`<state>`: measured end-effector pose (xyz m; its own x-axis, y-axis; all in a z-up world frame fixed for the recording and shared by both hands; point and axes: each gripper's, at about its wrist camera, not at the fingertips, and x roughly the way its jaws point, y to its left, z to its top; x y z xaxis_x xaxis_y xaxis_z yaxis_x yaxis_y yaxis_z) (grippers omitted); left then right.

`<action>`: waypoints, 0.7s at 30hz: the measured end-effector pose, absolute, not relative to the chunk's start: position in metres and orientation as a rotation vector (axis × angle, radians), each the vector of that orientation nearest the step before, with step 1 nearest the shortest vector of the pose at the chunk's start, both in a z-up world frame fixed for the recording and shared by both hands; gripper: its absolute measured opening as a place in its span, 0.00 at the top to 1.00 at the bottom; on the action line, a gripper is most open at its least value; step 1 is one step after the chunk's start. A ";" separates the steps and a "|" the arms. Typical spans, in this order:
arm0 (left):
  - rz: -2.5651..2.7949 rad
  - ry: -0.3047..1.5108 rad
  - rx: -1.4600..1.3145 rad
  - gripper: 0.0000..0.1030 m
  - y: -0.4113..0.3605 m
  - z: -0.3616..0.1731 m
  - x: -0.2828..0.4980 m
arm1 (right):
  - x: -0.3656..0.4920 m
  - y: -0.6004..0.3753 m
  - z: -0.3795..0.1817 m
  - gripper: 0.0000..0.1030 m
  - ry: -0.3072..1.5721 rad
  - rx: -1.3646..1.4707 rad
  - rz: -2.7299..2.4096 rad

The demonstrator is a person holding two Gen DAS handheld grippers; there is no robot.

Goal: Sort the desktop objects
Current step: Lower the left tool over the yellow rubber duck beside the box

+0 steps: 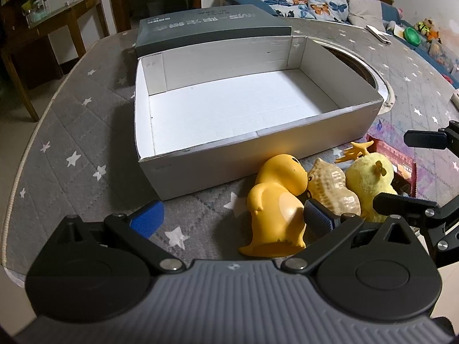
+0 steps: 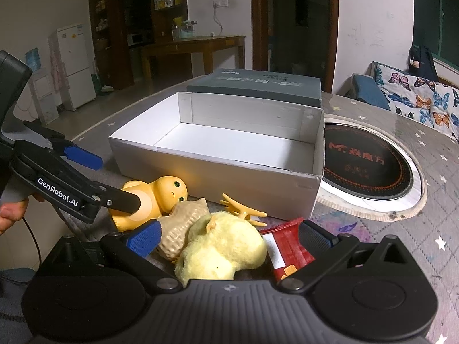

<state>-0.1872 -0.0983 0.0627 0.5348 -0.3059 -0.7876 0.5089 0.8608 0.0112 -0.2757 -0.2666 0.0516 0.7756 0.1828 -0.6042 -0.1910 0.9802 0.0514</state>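
Note:
An orange dinosaur toy (image 1: 275, 200) (image 2: 155, 197) lies on the grey star-print table, in front of an empty white box (image 1: 243, 100) (image 2: 218, 149). My left gripper (image 1: 233, 215) (image 2: 109, 180) is open around the dinosaur, with its right finger against the belly. To the right lie a peanut-shaped toy (image 1: 332, 186) (image 2: 178, 229), a yellow plush chick (image 1: 370, 183) (image 2: 221, 246), an orange antler clip (image 1: 355, 150) (image 2: 243, 209) and a red packet (image 1: 401, 169) (image 2: 289, 243). My right gripper (image 2: 229, 238) (image 1: 413, 172) stands open astride the plush.
A grey box lid (image 1: 212, 25) (image 2: 258, 83) leans behind the white box. A round black cooktop (image 2: 370, 160) is set into the table at right. A white remote (image 1: 378, 34) lies far back. The table edge curves along the left (image 1: 17, 177). A hand (image 2: 11, 215) holds the left gripper.

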 end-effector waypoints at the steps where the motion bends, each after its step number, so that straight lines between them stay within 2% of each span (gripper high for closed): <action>1: -0.491 0.880 0.257 0.00 -0.099 0.063 -0.188 | -0.275 -0.266 0.052 0.00 0.652 -0.013 0.203; 15: -0.490 0.876 0.285 0.02 -0.093 0.065 -0.190 | -0.271 -0.268 0.053 0.00 0.642 -0.012 0.210; 21: -0.523 0.876 0.297 0.09 -0.093 0.066 -0.192 | -0.269 -0.269 0.052 0.00 0.642 -0.006 0.208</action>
